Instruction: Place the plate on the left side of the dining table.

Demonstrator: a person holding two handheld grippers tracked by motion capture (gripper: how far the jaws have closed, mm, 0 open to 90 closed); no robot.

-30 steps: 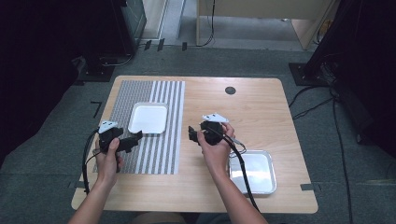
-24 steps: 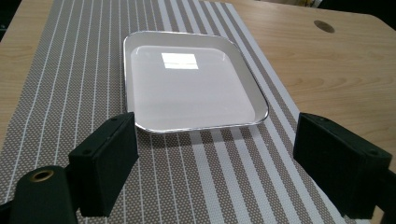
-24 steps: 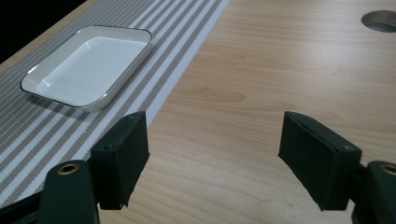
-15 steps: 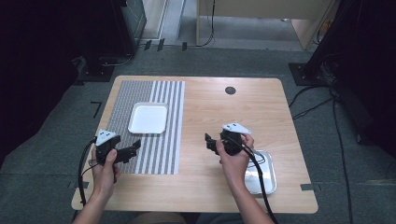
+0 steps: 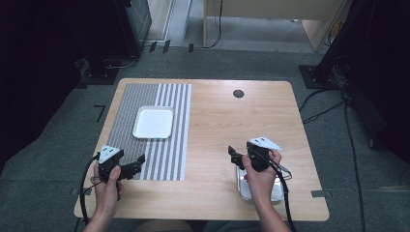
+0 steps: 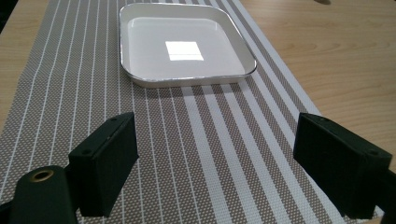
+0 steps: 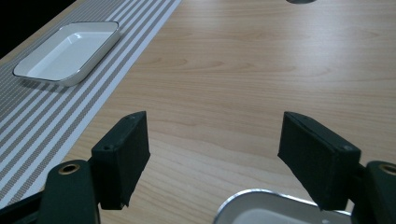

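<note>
Table (image 5: 217, 121): pale wood-grain top with rounded corners; a small dark round disc (image 5: 238, 94) sits near its far edge.
Mat (image 5: 167, 154): woven rectangle on the table's left half, running from the far edge almost to the near edge, fine grey-brown weave with thin white lines on one side and broad white stripes on the other.
White tray (image 5: 153, 122): shallow, square with rounded corners, glossy white inside with a thin metallic rim; lies flat on the mat's far part.
Metal tray (image 5: 279, 191): shiny, silvery, rounded corners; near the table's near right corner, partly under the person's right hand (image 5: 261, 176).
Left hand-held gripper (image 5: 138, 163): black, blocky jaws spread wide, holding nothing, over the mat's near end.
Right hand-held gripper (image 5: 233, 155): jaws spread wide, empty, over bare wood at the metal tray's far edge.
Left gripper view: shows the mat's dotted weave and a square light reflection in the white tray.
Right gripper view: shows the metal tray's curved rim just below the jaws.
</note>
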